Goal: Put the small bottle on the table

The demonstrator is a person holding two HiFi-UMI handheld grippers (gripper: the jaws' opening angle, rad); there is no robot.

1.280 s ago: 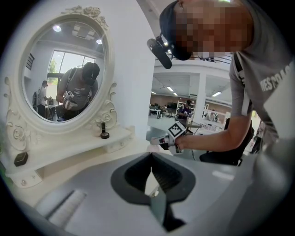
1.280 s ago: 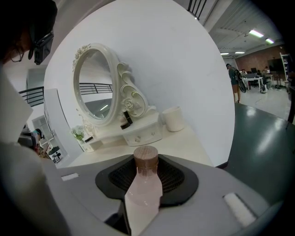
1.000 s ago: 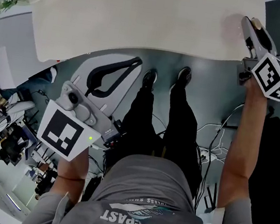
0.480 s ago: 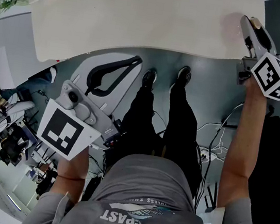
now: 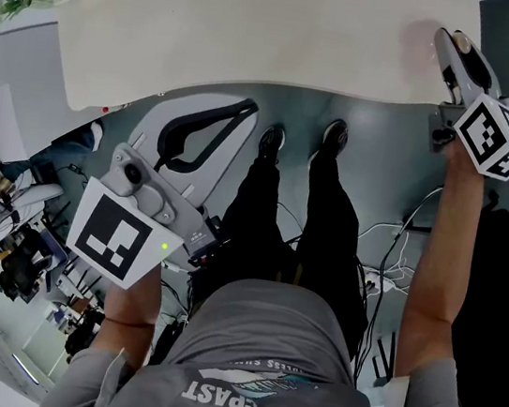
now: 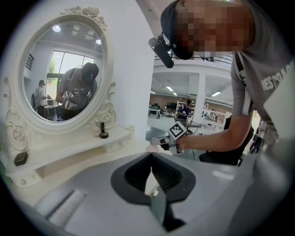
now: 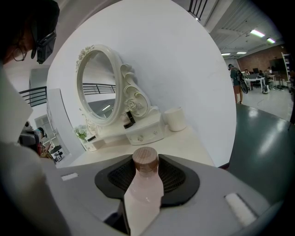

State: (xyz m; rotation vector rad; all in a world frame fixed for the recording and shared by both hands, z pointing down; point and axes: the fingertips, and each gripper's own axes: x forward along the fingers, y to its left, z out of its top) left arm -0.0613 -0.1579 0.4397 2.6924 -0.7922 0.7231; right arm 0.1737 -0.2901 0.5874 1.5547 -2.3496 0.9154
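The small bottle (image 7: pixel 144 193) is pale pink with a round wooden cap. It stands between the jaws of my right gripper (image 7: pixel 146 159), and both pads look to be touching it. These jaws have just been opening a little. In the head view my right gripper (image 5: pixel 454 43) reaches over the right front corner of the cream table (image 5: pixel 260 38), and the bottle's cap (image 5: pixel 461 37) peeks out at its tip. My left gripper (image 6: pixel 151 168) is shut and holds nothing. It hangs short of the table edge, its marker cube (image 5: pixel 111 241) at the lower left.
An ornate white vanity mirror (image 7: pixel 99 87) stands at the back of the table (image 7: pixel 184 143), with a white cup (image 7: pixel 174 119) beside it and small dark cosmetics (image 7: pixel 129 120) on its shelf. The person's legs and shoes (image 5: pixel 302 139) are below the table edge.
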